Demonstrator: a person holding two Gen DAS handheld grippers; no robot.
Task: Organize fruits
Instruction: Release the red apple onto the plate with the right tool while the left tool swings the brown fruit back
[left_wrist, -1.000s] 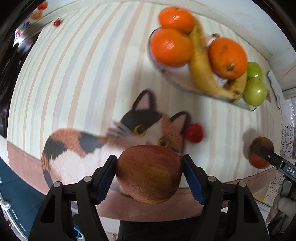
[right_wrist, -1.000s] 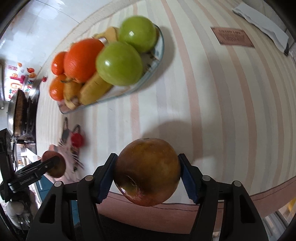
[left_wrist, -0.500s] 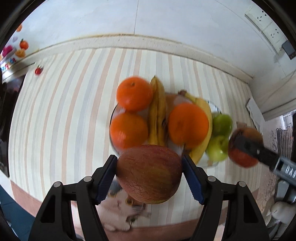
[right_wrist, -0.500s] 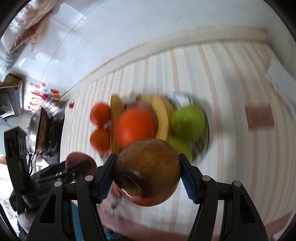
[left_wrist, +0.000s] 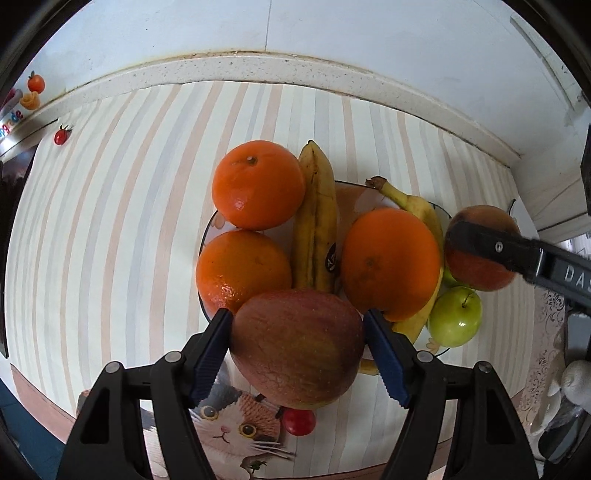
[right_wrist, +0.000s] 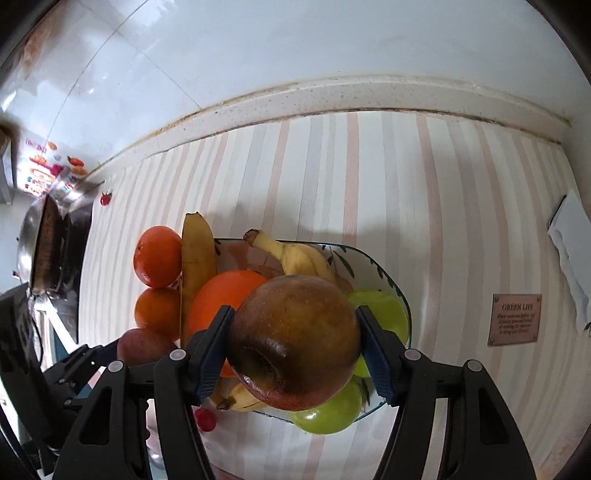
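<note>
My left gripper (left_wrist: 297, 341) is shut on a red apple (left_wrist: 297, 345), held over the near edge of the fruit plate (left_wrist: 208, 225). My right gripper (right_wrist: 295, 341) is shut on a darker red-brown apple (right_wrist: 293, 341), held above the plate's (right_wrist: 384, 266) right side. The plate holds three oranges (left_wrist: 258, 184), two bananas (left_wrist: 316, 221) and two green apples (left_wrist: 454, 317). The right gripper with its apple (left_wrist: 480, 247) shows at the right of the left wrist view. The left gripper's apple (right_wrist: 144, 347) shows low left in the right wrist view.
The plate stands on a striped cloth (left_wrist: 110, 221) against a white wall. A cat picture and a small red cherry print (left_wrist: 299, 421) lie near the cloth's front edge. A brown label (right_wrist: 515, 319) and a white cloth (right_wrist: 572, 251) lie right. A metal pot (right_wrist: 40, 251) stands left.
Both grippers have carried their apples from near the table's front edge up and forward over the fruit plate. The plate now lies directly beneath both apples.
</note>
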